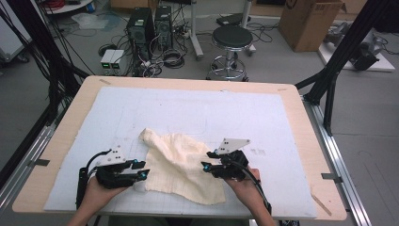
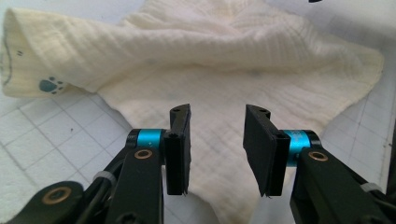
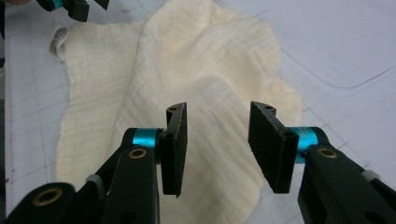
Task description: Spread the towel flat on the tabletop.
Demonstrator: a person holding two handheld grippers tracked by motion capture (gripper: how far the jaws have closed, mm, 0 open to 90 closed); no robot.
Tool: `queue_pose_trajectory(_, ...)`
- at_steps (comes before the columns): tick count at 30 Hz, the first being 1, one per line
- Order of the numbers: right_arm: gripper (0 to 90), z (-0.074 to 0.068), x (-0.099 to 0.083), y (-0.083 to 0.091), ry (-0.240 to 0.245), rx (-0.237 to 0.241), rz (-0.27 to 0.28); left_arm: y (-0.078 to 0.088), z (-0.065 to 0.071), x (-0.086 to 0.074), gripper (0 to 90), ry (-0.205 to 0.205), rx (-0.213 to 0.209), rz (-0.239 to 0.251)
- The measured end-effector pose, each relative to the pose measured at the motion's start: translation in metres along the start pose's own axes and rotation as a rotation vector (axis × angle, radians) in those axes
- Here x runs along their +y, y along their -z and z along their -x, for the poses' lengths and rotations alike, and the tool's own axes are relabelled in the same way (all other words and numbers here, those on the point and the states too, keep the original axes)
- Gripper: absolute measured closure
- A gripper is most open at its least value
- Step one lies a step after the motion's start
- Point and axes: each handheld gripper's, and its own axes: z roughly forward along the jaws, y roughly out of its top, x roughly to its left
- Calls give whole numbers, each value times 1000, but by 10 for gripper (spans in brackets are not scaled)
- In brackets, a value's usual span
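Note:
A crumpled cream cloth lies on the white gridded mat near the table's front edge. It is rumpled, with a small blue paw print near one folded corner. My left gripper hovers at the cloth's left edge, open, with the cloth spread beyond its jaws and nothing between them. My right gripper sits over the cloth's right part, also open, the cloth lying below and ahead of its jaws. The left gripper's tips appear far off in the right gripper view.
The mat covers a wooden table. Beyond the far edge stand a round black stool, computer towers, cables on the floor and a cardboard box. Black frame posts rise at both sides.

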Motion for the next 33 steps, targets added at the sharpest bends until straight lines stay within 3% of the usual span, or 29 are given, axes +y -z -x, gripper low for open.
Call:
queue_pose_trajectory(3, 555, -1, -4, -1, 6, 48, -1, -1, 2, -4, 611, -17, -29, -28)
queue_pose_trajectory(7, 545, -2, -15, -1, 9, 45, -24, -8, 2, -9, 613, -16, -37, -82)
queue_pose_trajectory(10, 537, -2, -22, 0, -18, 47, -37, -12, 5, -12, 634, -46, -35, -119)
queue_pose_trajectory(12, 531, -4, -27, 2, -12, 39, -44, -12, 7, -13, 661, -70, -10, -113)
queue_pose_trajectory(15, 517, -5, -33, 0, -5, 34, -72, -12, 8, -14, 737, -75, 24, -108)
queue_pose_trajectory(19, 510, -5, -34, 0, -24, 26, -59, -13, 12, -14, 875, -96, 33, -104)
queue_pose_trajectory(25, 504, -9, -34, 5, -21, 22, -41, -7, 16, -15, 890, -108, 37, -114)
queue_pose_trajectory(29, 497, -15, -35, 11, -12, 17, -18, 7, 24, -17, 890, -119, 56, -76)
queue_pose_trajectory(33, 497, -17, -35, 15, -7, 12, -11, 21, 31, -23, 890, -122, 54, -76)
